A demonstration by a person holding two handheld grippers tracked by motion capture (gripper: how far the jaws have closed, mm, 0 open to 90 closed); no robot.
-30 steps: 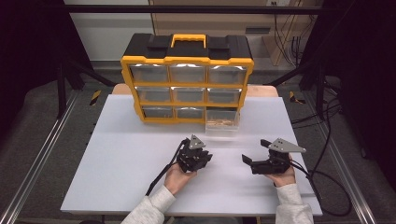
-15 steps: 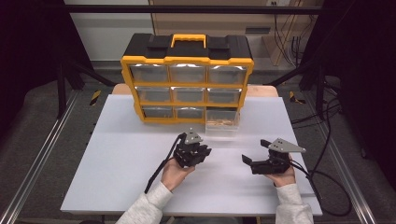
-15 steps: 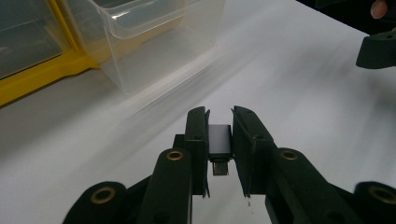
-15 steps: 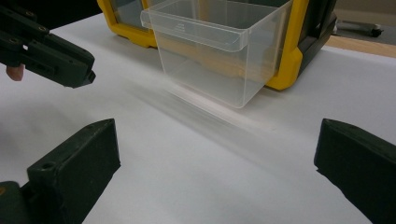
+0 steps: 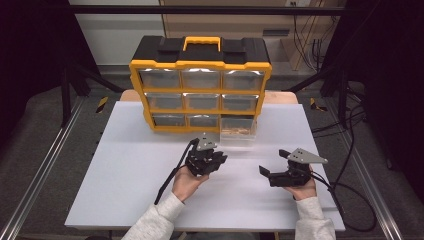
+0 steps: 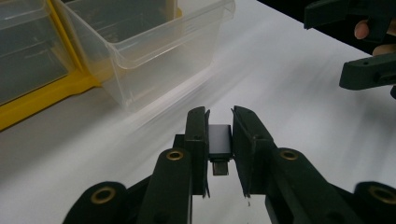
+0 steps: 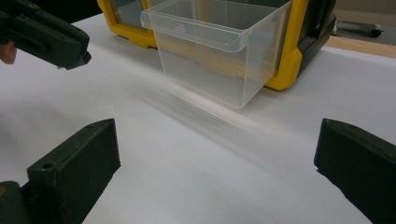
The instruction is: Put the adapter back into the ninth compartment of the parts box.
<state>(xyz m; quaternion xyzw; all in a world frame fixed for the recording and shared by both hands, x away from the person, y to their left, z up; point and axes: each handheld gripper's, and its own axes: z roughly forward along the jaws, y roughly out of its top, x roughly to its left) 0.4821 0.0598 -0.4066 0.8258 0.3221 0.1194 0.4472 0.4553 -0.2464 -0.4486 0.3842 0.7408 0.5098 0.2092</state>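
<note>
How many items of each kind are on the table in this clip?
Drawer organiser: 1
Pulled-out clear drawer: 1
Small white plug-in part in the left gripper: 1
Grippers, left and right: 2
Total: 5

Drawer (image 5: 239,131): ahead of both grippers, pulled out of cabinet (image 5: 200,82).
Cabinet: behind drawer, on table (image 5: 125,170).

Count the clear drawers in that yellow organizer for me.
9, in three rows of three in the yellow organizer. Eight sit closed; the bottom-right drawer is pulled out toward the table's front. None looks hidden.
</note>
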